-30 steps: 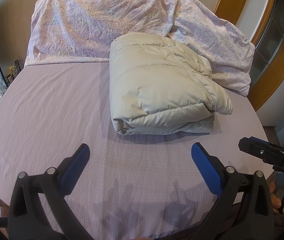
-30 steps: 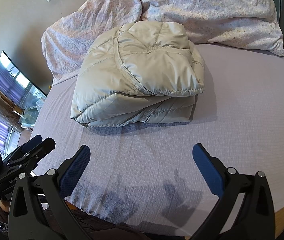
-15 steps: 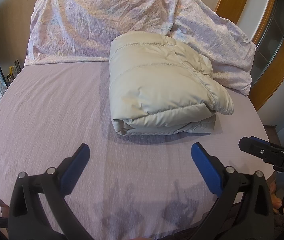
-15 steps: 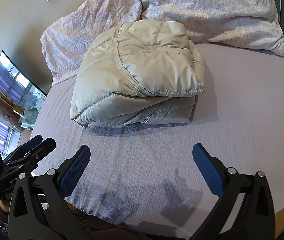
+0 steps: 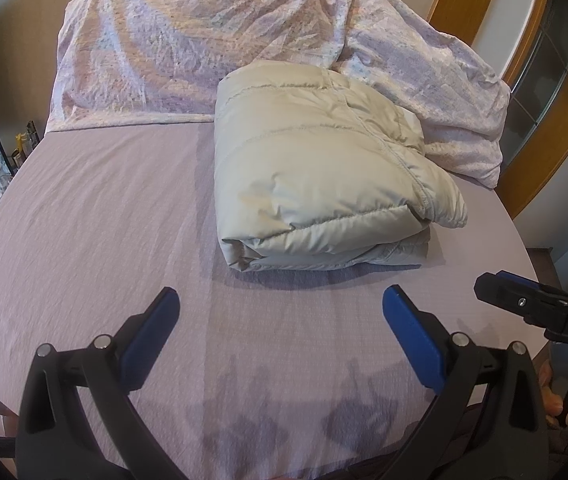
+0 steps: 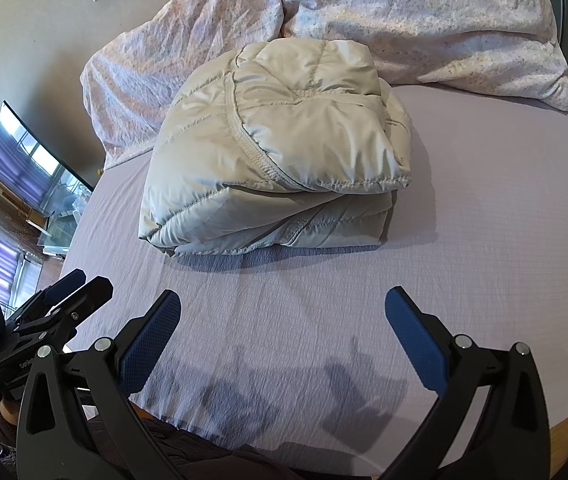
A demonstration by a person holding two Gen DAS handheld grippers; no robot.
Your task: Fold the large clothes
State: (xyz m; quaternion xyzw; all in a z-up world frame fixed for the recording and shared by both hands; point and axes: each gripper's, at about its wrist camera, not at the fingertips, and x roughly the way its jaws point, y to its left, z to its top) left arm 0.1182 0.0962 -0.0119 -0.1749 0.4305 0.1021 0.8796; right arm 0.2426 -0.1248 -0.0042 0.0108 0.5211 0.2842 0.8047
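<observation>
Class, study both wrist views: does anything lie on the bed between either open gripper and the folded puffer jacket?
Nothing visible does. Only bare sheet lies between the left gripper and the folded puffer jacket, and likewise ahead of the right gripper. The pillows sit behind the jacket.

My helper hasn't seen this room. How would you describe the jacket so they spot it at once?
Look at the bed with the lilac sheet. Near its head, just in front of the floral pillows, lies the jacket folded into a thick block. It is the only beige, quilted, shiny thing there.
</observation>
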